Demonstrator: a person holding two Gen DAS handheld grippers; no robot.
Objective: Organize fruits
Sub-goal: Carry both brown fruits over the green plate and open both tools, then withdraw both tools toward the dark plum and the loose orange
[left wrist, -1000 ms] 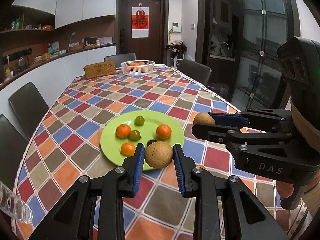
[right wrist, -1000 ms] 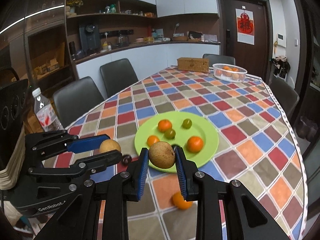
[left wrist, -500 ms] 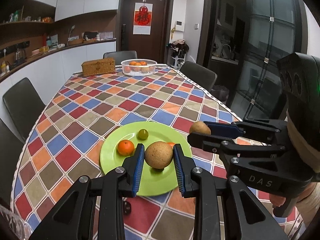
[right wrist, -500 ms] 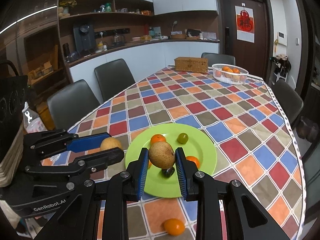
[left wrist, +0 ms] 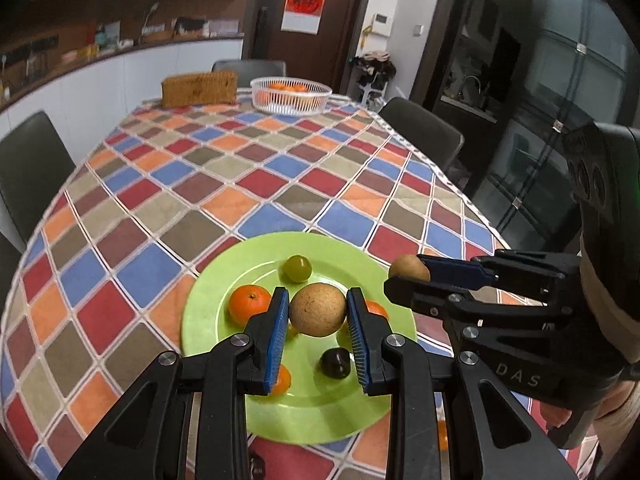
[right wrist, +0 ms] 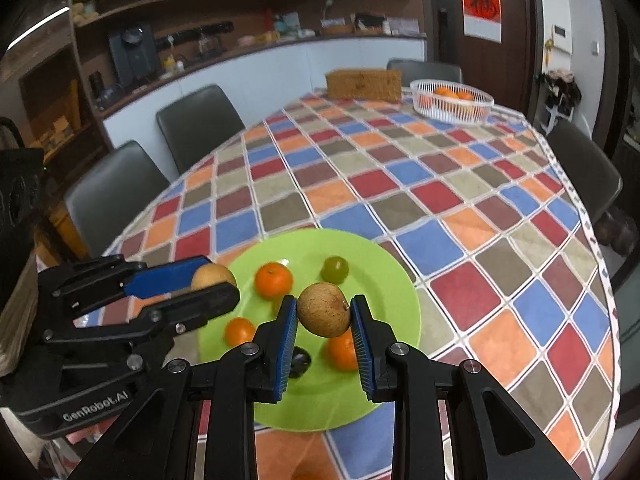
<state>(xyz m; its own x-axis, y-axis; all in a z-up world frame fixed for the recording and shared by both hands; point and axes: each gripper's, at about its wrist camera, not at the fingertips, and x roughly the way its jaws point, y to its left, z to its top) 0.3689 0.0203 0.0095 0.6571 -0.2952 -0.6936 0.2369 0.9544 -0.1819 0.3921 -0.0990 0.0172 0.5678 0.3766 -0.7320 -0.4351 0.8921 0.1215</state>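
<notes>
My left gripper (left wrist: 318, 314) is shut on a round brown fruit (left wrist: 317, 309) and holds it above the green plate (left wrist: 236, 280). My right gripper (right wrist: 324, 316) is shut on a second brown fruit (right wrist: 323, 315) above the same plate (right wrist: 384, 280). Each gripper shows in the other's view: the right gripper (left wrist: 408, 274) at the plate's right edge, the left gripper (right wrist: 214, 282) at its left edge. On the plate lie oranges (left wrist: 249, 304) (right wrist: 273, 280), a green grape (left wrist: 297, 268) (right wrist: 335, 269) and a dark grape (left wrist: 335, 363) (right wrist: 299, 362).
The checkered tablecloth (left wrist: 248, 184) covers a long table with dark chairs (right wrist: 200, 128) around it. A white basket of oranges (left wrist: 291, 95) and a wicker box (left wrist: 199, 89) stand at the far end. A loose orange (left wrist: 440, 434) and a dark grape (left wrist: 257, 469) lie on the cloth by the plate's near rim.
Both grippers, each still holding its brown fruit, have moved forward over the green plate; the plate and its fruit now sit closer and lower in both views.
</notes>
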